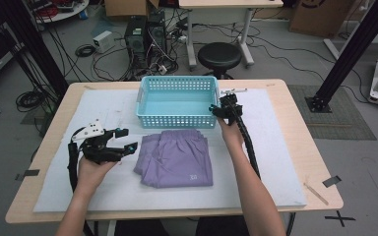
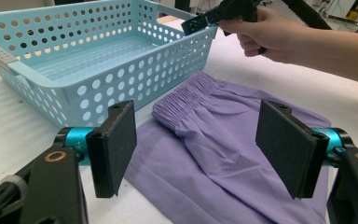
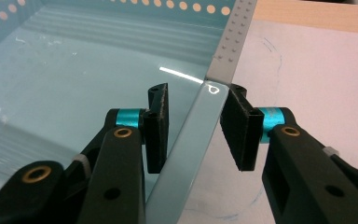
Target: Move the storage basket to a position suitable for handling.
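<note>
A light blue perforated basket stands at the back middle of the white mat, and it holds nothing. Folded purple shorts lie on the mat just in front of it. My right gripper straddles the basket's right rim, one jaw inside and one outside. A gap shows at the inner pad, so the rim is not clamped. My left gripper hovers left of the shorts, jaws wide open and pointing at them. Nothing lies between its pads.
The white mat covers most of the wooden table. A small pen-like thing lies behind the basket's right corner. A stool, computer cases and cables stand on the floor beyond the table.
</note>
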### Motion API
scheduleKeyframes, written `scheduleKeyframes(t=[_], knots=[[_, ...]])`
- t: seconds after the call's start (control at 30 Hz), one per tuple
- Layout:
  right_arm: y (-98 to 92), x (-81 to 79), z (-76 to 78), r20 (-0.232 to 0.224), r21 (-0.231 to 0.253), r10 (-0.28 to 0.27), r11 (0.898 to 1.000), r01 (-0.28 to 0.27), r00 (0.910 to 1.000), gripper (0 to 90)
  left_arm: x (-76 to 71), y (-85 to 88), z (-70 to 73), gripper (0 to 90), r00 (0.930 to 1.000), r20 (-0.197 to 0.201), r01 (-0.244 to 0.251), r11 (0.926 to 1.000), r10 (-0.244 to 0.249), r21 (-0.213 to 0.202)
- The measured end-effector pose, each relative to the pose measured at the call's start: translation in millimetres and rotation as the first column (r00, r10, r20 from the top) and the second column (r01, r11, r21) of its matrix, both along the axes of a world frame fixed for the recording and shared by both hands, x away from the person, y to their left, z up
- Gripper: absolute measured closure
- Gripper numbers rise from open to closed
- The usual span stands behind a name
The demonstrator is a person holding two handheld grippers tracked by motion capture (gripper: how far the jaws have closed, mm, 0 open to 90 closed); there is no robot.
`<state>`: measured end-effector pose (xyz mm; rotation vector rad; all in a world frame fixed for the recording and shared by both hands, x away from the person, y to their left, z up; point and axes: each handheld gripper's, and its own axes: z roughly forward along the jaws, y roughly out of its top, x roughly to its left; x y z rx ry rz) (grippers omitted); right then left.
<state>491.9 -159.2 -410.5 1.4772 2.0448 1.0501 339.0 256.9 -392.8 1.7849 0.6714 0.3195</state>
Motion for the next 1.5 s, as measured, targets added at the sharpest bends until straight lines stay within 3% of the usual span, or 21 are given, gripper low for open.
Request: scheduleKeyframes(t=[0.87, 0.93, 1.0, 1.1, 1.17, 1.33, 1.5], knots=[[5.0, -0.9, 1.0, 0.001, -0.023, -0.014, 1.0, 0.014, 0.9999, 64.5, -0.5, 3.4, -2.3, 29.0, 1.0, -0.006, -0.006, 1.0, 0.006, -0.002], [4.5, -0.8, 0.9, 0.003, -0.023, -0.014, 1.0, 0.014, 0.9999, 60.0, -0.5, 3.7, -2.6, 29.0, 1.0, -0.007, -0.005, 1.0, 0.005, -0.002], [3.9, -1.3, 1.5, 0.011, -0.016, -0.029, 0.999, 0.03, 0.9995, 44.9, -0.2, 3.8, -2.9, 28.9, 1.0, -0.006, -0.006, 1.0, 0.006, 0.001], [1.4, -5.0, 8.1, 0.046, 0.01, -0.037, 0.999, 0.036, 0.9983, 36.2, -0.1, 3.5, -3.2, 28.9, 0.9999, -0.008, -0.007, 1.0, 0.007, 0.002], [1.1, -7.3, 10.6, 0.062, 0.01, -0.043, 0.999, 0.042, 0.9971, 35.7, -0.1, 3.1, -3.1, 29.0, 1.0, -0.006, -0.005, 1.0, 0.005, 0.004], [-5.1, -24.5, 23.1, 0.17, 0.013, -0.073, 0.997, 0.072, 0.9826, 33.4, -1.0, 1.1, -3.1, 28.9, 1.0, -0.003, -0.009, 1.0, 0.009, 0.005], [-13.1, -41.7, 32.5, 0.22, 0.032, -0.054, 0.998, 0.048, 0.974, 32.2, -1.8, -2.0, -2.9, 28.9, 0.9999, 0.0, -0.014, 0.9998, 0.014, 0.015]])
